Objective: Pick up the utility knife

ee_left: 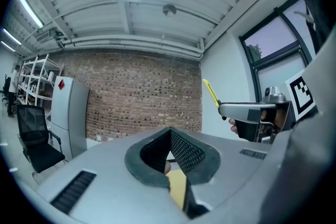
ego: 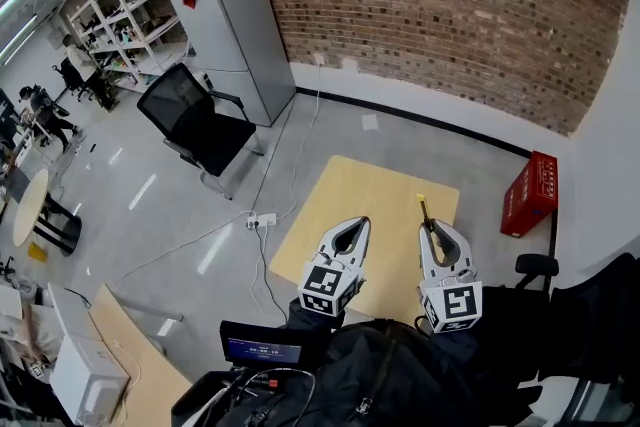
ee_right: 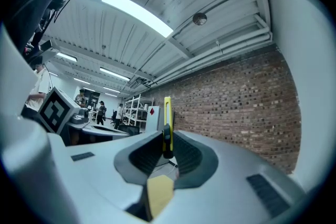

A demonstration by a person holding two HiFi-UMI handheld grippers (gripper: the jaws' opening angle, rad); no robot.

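Note:
The utility knife [ego: 424, 210] is yellow and slim, and it is held in the air above the yellow table [ego: 345, 200]. My right gripper [ego: 430, 227] is shut on its dark lower end, so the yellow body sticks out past the jaws. In the right gripper view the knife [ee_right: 167, 119] stands upright between the pads of that gripper [ee_right: 168, 140]. My left gripper [ego: 359, 222] hangs beside it on the left, shut with nothing in it. From the left gripper view its own jaw tips [ee_left: 170, 134] meet, and the knife [ee_left: 211, 93] shows in the right gripper [ee_left: 247, 110].
A red crate [ego: 530, 193] stands on the floor right of the table. A black office chair [ego: 195, 120] and a grey cabinet [ego: 235, 35] are at the back left. A power strip [ego: 262, 219] with cables lies by the table's left corner. A brick wall runs behind.

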